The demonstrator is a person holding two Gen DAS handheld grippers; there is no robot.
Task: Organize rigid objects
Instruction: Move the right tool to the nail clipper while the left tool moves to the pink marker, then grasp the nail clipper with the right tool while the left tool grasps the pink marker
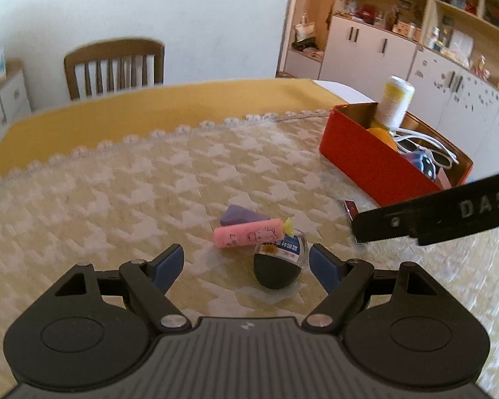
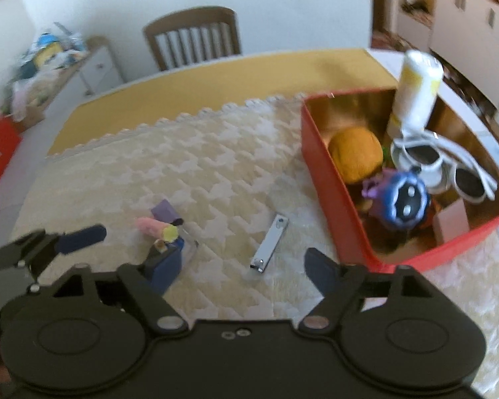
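My left gripper [image 1: 246, 262] is open, just short of a black egg-shaped object with a clear labelled top [image 1: 277, 264]. A pink tube [image 1: 249, 234] and a purple wedge [image 1: 239, 215] lie behind it. My right gripper [image 2: 239, 266] is open and empty above a silver nail clipper [image 2: 270, 242]. The red box [image 2: 319, 163] at the right holds a white bottle [image 2: 415, 96], an orange ball [image 2: 356, 153], white sunglasses [image 2: 449, 169] and a blue figure [image 2: 404, 198]. The box also shows in the left wrist view [image 1: 366, 156]. The pink tube [image 2: 149, 226] and purple wedge [image 2: 164, 212] show in the right wrist view.
The table has a cream patterned cloth [image 1: 116, 193] over a yellow one [image 1: 149, 109]. A wooden chair [image 1: 116, 66] stands behind the far edge. The right gripper's black body [image 1: 442, 214] reaches in at the right. Cabinets and shelves [image 1: 399, 40] line the back right wall.
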